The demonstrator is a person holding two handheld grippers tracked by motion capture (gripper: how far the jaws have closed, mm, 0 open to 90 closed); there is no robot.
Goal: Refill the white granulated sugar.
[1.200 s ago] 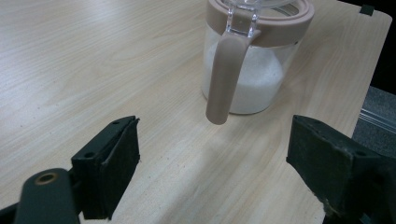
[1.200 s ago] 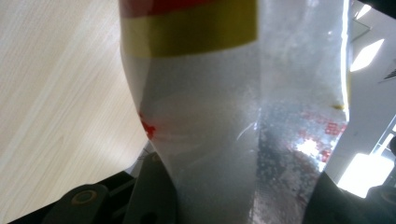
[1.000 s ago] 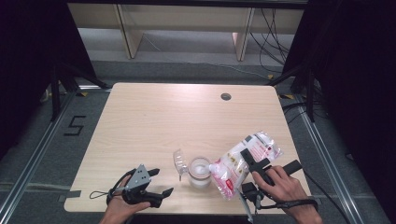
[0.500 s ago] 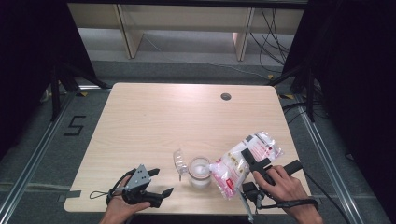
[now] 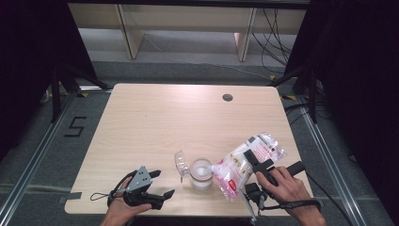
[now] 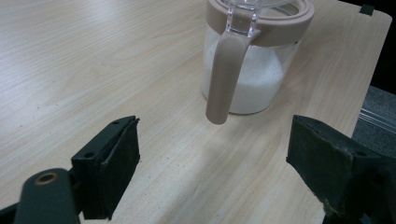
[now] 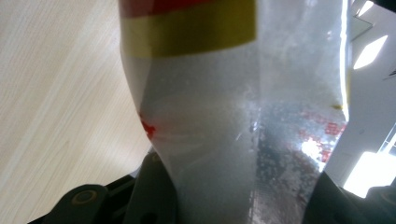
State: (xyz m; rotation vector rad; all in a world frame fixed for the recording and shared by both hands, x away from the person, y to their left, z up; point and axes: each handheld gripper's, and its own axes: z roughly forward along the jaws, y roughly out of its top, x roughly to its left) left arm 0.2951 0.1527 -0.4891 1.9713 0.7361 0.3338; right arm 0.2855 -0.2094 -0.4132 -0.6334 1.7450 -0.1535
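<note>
A: Right gripper (image 5: pixel 256 162): is it entered as clamped on something?

B: Yes. A clear plastic bag of white granules (image 5: pixel 245 161) is pinched between its jaws and held tilted, with the bag's lower end at the rim of a glass jar (image 5: pixel 201 173). In the right gripper view the bag (image 7: pixel 233 112) is seen pressed between both black jaws.

A: And the left gripper (image 5: pixel 151 184)?

B: It is recorded as wide open, with nothing between the jaws, held low at the near left of the table, well apart from the jar. In the left gripper view the jar (image 6: pixel 254 56) is seen ahead between the spread jaws, part filled with white granules, with a beige collar and a beige handle.

A: Surface?

B: A light wood-grain table (image 5: pixel 155 122) with rounded corners is listed; a dark round cable port (image 5: pixel 227 97) is set near its far edge. The jar's clear lid (image 5: pixel 180 163) is seen raised on the jar's left side.

A: Room?

B: Grey flooring, metal rails on either side, black curtains left and right, pale shelving behind, and loose cables at the back right are noted.

A: Any writing?

B: A figure 5 (image 5: pixel 75 126) is marked on the floor left of the table. Red print and a black patch are carried on the bag, with red and yellow bands in the right gripper view; none of the wording can be read.
</note>
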